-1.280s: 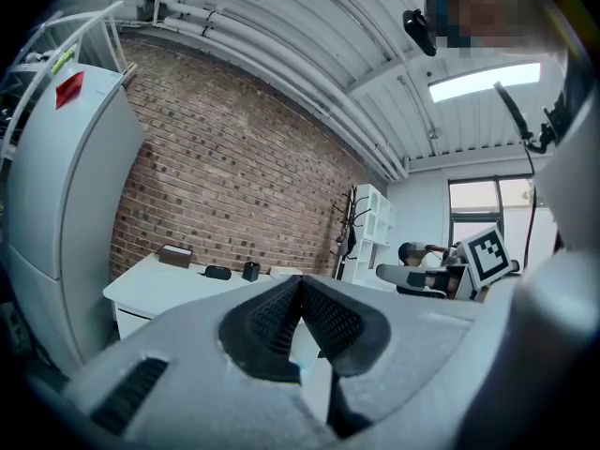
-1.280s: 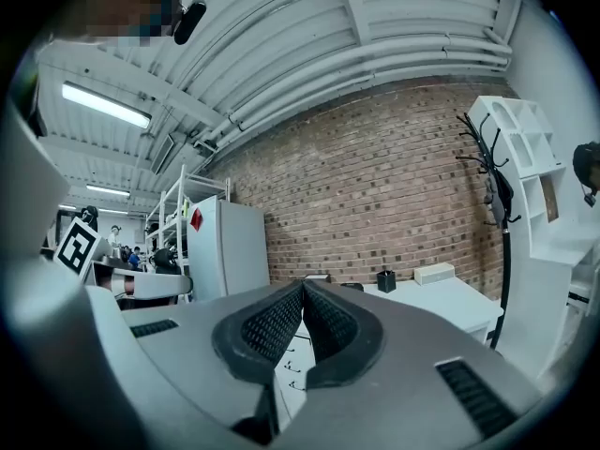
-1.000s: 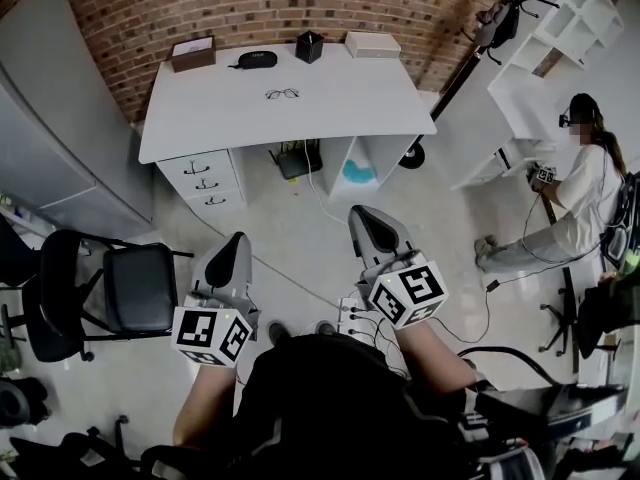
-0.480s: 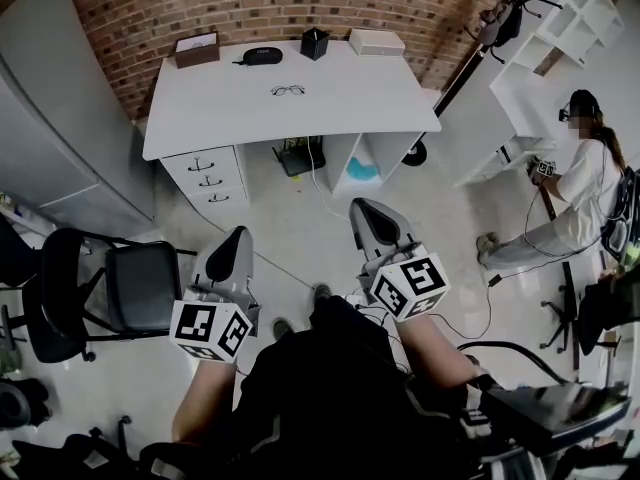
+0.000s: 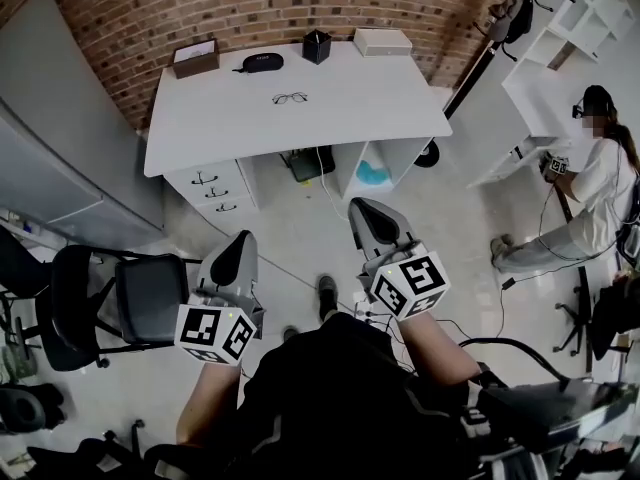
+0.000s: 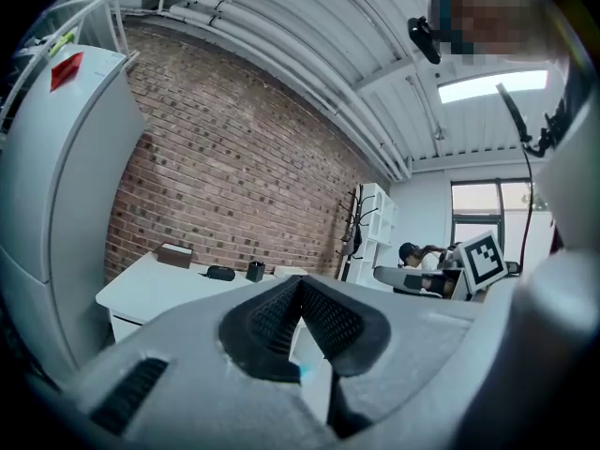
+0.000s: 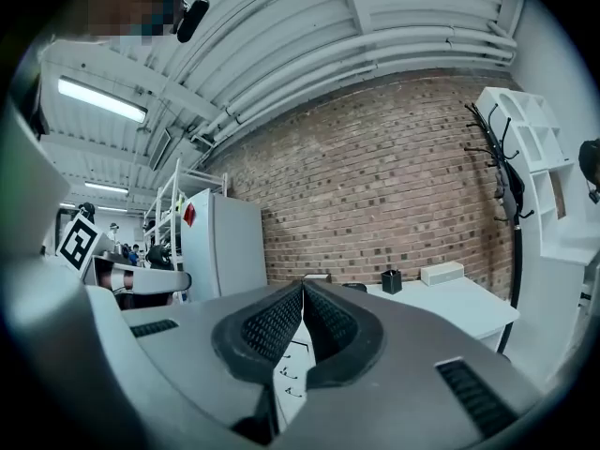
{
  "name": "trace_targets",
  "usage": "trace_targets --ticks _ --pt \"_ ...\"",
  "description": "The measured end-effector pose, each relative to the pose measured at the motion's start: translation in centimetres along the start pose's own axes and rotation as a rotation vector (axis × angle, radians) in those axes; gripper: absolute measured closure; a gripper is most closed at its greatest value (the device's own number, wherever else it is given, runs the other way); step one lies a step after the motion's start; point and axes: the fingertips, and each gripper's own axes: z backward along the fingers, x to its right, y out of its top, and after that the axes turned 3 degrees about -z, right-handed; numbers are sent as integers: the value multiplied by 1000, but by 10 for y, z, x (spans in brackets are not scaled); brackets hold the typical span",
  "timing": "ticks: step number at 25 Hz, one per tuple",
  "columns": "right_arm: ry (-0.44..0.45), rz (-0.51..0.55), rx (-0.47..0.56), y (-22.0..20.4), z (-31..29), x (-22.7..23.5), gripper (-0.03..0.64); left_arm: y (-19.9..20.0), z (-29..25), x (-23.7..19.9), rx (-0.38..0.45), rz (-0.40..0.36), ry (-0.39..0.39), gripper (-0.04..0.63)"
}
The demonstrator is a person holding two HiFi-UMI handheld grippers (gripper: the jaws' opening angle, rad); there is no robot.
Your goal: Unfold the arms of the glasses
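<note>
Closest to me, my left gripper [image 5: 236,256] and my right gripper [image 5: 366,218] are held out level over the floor [image 5: 300,233], side by side and apart, each with its marker cube nearest my forearm. In the left gripper view the ribbed pads press flat against each other with nothing between them. The right gripper view shows the same: jaws closed, tips meeting, nothing held. Both point toward the white counter [image 5: 380,118], which is well ahead of them. A black chair [image 5: 130,293] stands on the floor to my left, nearer than the counter. Under the counter's left end is a set of drawers [image 5: 215,190]. The glasses [image 5: 290,98] lie on the counter top, near its middle and slightly toward the back, well apart from both grippers; they are too small here for me to tell how their arms sit. Along the back edge stand a brown box [image 5: 195,57], a black case [image 5: 261,62], a black holder [image 5: 317,46] and a white box [image 5: 382,42]. Behind them rises the brick wall [image 5: 250,8]. Far off to my right, a person [image 5: 590,188] bends at another white counter.
</note>
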Motion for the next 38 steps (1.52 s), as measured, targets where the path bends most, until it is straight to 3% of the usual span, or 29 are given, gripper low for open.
trace_targets --ticks 17,22,27,34,38 --pt "47 -25 -17 15 -70 111 609 4 -131 -7 -43 -35 39 586" --pt "81 -18 -5 24 -83 139 609 6 -171 0 -45 33 35 586" --pt "87 -36 1 29 -89 169 609 16 -198 14 -40 3 44 586" --pt "116 -55 -7 21 -109 184 609 11 -214 2 -68 -17 88 586" --pt "133 4 1 24 -121 184 609 8 -227 -4 -68 -18 79 586"
